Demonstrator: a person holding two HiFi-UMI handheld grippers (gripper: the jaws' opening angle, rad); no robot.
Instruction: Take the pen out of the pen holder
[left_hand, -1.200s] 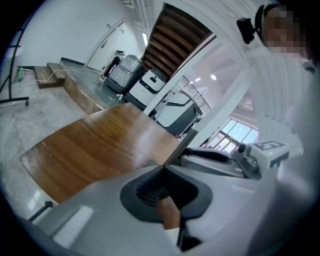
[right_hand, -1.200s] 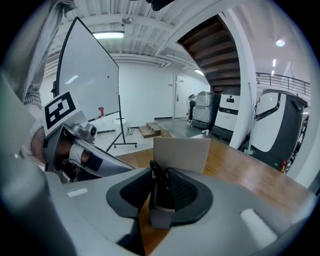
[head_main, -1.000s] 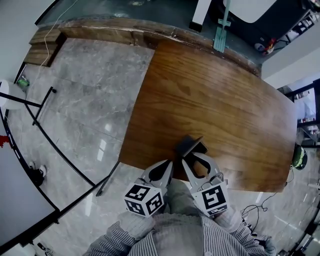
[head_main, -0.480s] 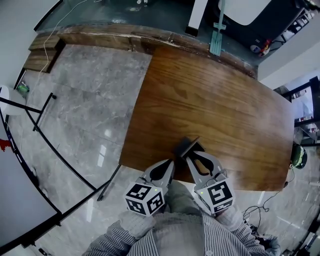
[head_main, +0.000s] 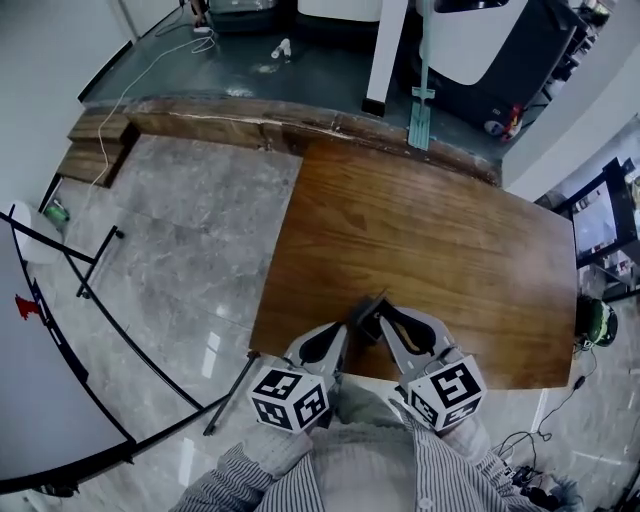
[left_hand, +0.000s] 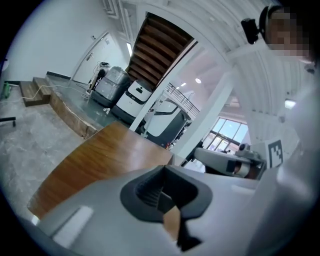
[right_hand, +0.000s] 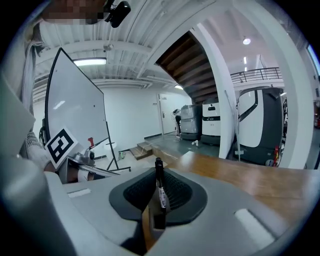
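Between the clenched jaws of the right gripper (right_hand: 158, 212) the black pen (right_hand: 160, 190) stands upright, pinched near its lower end, over the near edge of the wooden table (head_main: 430, 230). Just beside it, the left gripper (left_hand: 167, 202) is clamped on what looks like a wall of the dark pen holder (head_main: 362, 318). The two grippers' tips nearly meet.

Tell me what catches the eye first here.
A black pen stands upright, clamped in the right hand-held gripper, dead centre of that gripper's view. In the head view, that gripper and the left hand-held gripper meet at a small dark pen holder by the near edge of a broad wooden table.
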